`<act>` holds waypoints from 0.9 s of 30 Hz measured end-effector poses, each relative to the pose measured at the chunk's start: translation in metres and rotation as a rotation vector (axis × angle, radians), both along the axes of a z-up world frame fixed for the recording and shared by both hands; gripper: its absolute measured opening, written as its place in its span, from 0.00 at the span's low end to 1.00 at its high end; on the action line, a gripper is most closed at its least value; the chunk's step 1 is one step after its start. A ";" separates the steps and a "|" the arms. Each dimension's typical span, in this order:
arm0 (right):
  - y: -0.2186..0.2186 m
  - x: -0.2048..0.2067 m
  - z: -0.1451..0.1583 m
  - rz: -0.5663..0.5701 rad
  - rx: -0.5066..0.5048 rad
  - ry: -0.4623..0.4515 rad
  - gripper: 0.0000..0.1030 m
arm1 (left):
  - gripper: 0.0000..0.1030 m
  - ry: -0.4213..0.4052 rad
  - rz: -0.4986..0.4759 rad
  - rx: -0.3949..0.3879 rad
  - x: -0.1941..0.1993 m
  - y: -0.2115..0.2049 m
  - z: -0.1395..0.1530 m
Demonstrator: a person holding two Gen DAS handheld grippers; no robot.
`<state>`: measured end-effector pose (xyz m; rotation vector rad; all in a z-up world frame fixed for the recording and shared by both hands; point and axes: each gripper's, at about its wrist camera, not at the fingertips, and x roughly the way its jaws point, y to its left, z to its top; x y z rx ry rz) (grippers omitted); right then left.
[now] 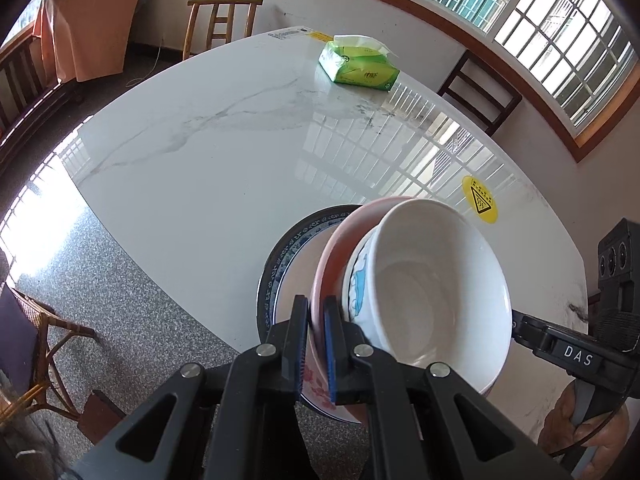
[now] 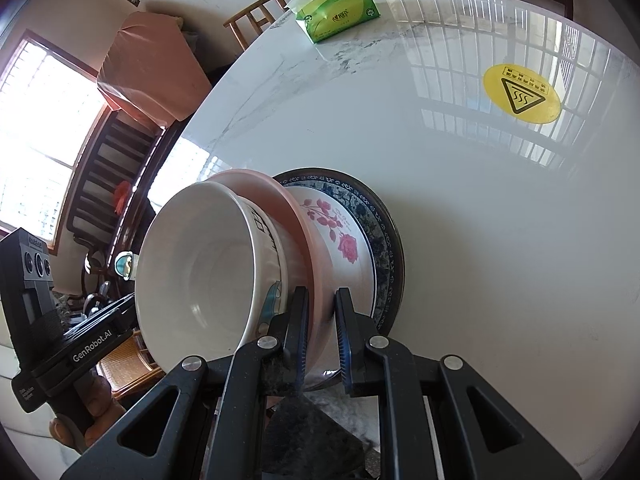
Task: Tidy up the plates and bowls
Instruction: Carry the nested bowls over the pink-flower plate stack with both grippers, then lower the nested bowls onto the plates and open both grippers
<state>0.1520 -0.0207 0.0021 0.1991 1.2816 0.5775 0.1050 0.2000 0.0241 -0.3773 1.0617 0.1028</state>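
A pink dish [image 1: 334, 248] carries a white bowl [image 1: 432, 288] with a blue drawing on its side. My left gripper [image 1: 316, 304] is shut on the pink rim at one side. On the opposite side my right gripper [image 2: 322, 294] is shut on the same pink dish [image 2: 276, 200]. The white bowl [image 2: 200, 264] fills the left of the right wrist view. Under them a rose-patterned plate [image 2: 340, 232] lies on a blue-rimmed plate [image 2: 380, 232] on the table. Whether the pink dish touches the rose plate I cannot tell.
The white marble table [image 1: 220, 160] bears a green tissue pack [image 1: 358, 66] at the far side and a yellow warning sticker [image 1: 480, 199]. The stack sits near the table's front edge. A wooden chair [image 1: 222, 24], a dark chair [image 1: 480, 92] and a rattan chair [image 1: 40, 340] surround it.
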 end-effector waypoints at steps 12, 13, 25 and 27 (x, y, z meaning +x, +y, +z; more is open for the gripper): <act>0.002 -0.002 0.001 -0.027 0.017 -0.065 0.16 | 0.29 -0.080 0.008 0.101 -0.009 0.001 -0.002; 0.001 -0.001 0.001 -0.029 0.020 -0.069 0.17 | 0.30 -0.083 0.011 0.103 -0.010 0.002 -0.002; -0.012 -0.014 0.004 -0.118 0.064 -0.199 0.32 | 0.47 -0.142 0.017 0.199 -0.022 0.001 -0.003; -0.015 -0.021 0.009 -0.141 0.065 -0.258 0.36 | 0.50 -0.161 0.016 0.221 -0.026 -0.001 -0.003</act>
